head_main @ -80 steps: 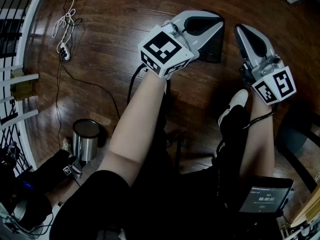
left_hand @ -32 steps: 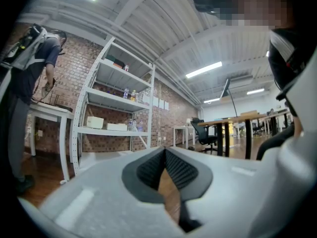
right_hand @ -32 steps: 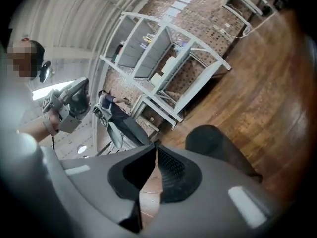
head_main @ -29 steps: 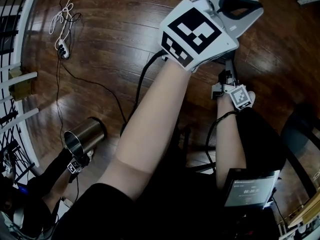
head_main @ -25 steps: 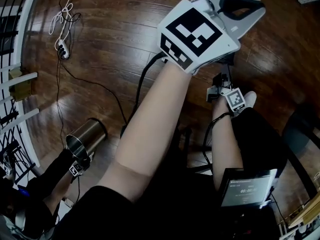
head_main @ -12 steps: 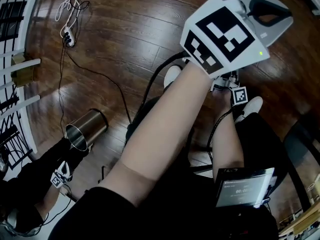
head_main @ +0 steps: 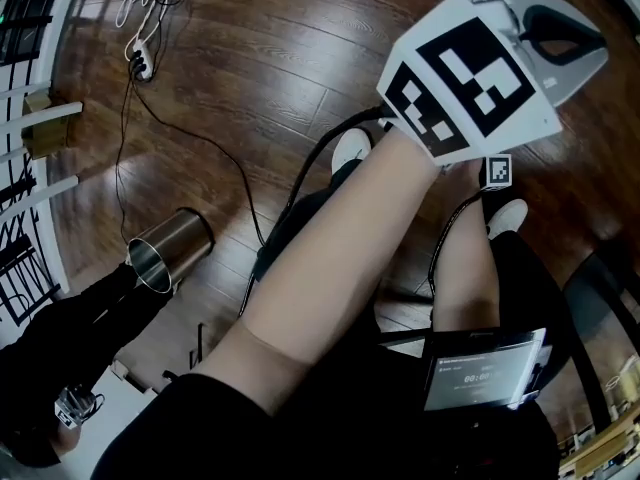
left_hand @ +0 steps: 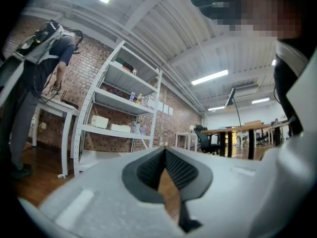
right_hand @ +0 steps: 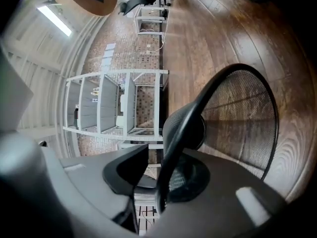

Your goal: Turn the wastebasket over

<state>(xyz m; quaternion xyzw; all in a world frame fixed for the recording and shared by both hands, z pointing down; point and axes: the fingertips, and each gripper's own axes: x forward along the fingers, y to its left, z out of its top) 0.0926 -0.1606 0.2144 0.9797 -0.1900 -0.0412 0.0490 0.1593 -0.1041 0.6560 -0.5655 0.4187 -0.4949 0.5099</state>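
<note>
Right gripper view alone shows wastebasket, seemingly tipped.

No wording could be read for certain. Near the person's waist, at the lower right of the head view, a small dark screen showed a short header line above a row of pale digits laid out like a timer, all too small to read. The large marker cube carried bold black-and-white square patterns rather than letters, as did a smaller marker just below it. Boxes on the far shelving bore labels too blurred to read.
</note>
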